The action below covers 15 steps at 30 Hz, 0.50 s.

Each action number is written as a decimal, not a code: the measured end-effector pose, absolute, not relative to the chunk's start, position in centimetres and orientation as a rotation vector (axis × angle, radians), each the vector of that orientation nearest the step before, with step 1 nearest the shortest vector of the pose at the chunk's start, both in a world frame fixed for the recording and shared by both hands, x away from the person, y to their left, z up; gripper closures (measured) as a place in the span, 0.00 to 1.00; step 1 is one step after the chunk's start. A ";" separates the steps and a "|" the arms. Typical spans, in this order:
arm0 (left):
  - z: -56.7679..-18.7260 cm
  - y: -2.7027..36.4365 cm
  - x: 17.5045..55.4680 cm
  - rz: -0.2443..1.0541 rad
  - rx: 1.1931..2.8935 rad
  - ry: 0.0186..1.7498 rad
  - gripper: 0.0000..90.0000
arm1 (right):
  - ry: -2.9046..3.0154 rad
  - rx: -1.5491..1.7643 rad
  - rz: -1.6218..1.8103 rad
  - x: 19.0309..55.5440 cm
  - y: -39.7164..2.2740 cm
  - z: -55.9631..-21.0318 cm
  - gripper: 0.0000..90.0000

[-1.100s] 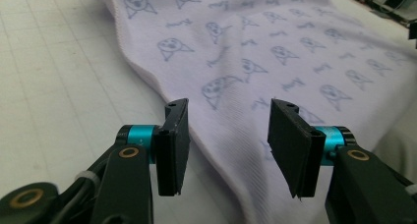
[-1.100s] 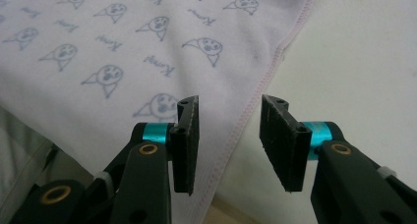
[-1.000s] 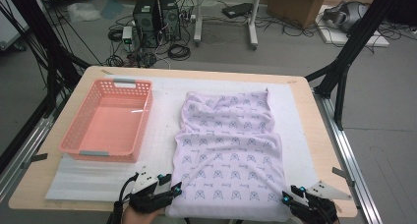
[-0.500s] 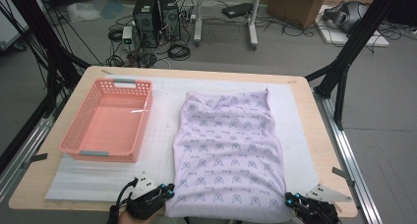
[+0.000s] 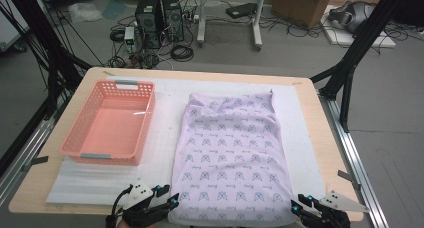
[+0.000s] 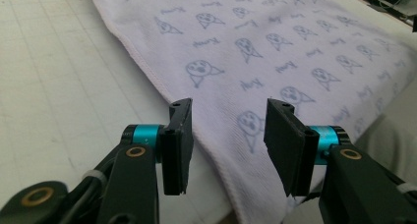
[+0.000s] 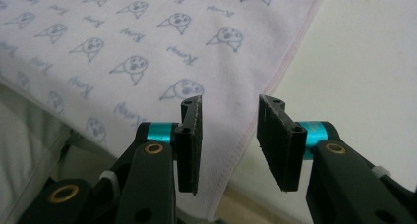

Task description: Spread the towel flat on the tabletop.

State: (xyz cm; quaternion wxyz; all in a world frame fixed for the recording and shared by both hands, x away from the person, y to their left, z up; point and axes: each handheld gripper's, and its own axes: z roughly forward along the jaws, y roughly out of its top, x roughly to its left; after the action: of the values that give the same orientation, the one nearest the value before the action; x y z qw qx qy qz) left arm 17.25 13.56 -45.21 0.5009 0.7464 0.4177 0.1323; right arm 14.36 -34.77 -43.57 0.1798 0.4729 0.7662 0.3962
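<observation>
Cables, two black computer towers (image 5: 159, 15) and cardboard boxes crowd the grey floor beyond the far edge of the light wooden table (image 5: 320, 113). A white gridded mat (image 5: 160, 153) covers most of the tabletop.

A pale lilac towel printed with small blue cartoon faces (image 5: 232, 158) lies flat on the mat, right of centre, running lengthwise from near the far edge to the near edge, where its hem appears to overhang slightly. Its far portion shows mild wrinkles; the near portion is smooth. A salmon-pink perforated plastic basket (image 5: 109, 125) stands empty on the left half of the mat, well apart from the cloth, likely the destination once the cloth is folded.

The left gripper (image 5: 167, 203) sits at the near-left corner of the towel, and the right gripper (image 5: 300, 208) at the near-right corner. This symmetric placement suits lifting both near corners together for a fold toward the far edge.

Both jaw pairs have just been opening. In the left gripper view the left gripper (image 6: 228, 130) stands released, with the towel's side hem passing beneath the gap, not pinched. In the right gripper view the right gripper (image 7: 228, 123) is likewise released, straddling the opposite hem above the cloth.

Both tools point forward and slightly down, low over the near edge, hands entering from below.
</observation>
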 end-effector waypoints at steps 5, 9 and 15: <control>-45.5 13.5 19.5 0.305 1.803 1.040 0.57 | 2.156 1.329 1.072 16.0 -34.1 -43.8 0.66; -46.1 12.7 20.6 0.280 1.841 1.050 0.58 | 2.167 1.355 1.036 17.2 -33.8 -44.5 0.67; -46.1 12.4 19.9 0.349 1.907 0.988 0.95 | 2.208 1.330 1.021 17.1 -33.8 -44.7 0.96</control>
State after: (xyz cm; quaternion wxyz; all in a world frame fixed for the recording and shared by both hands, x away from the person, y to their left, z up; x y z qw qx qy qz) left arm 19.91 12.39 -46.11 0.4641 0.7763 0.4022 0.1422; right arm 17.14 -33.77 -44.68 0.1832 0.4715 0.7829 0.3621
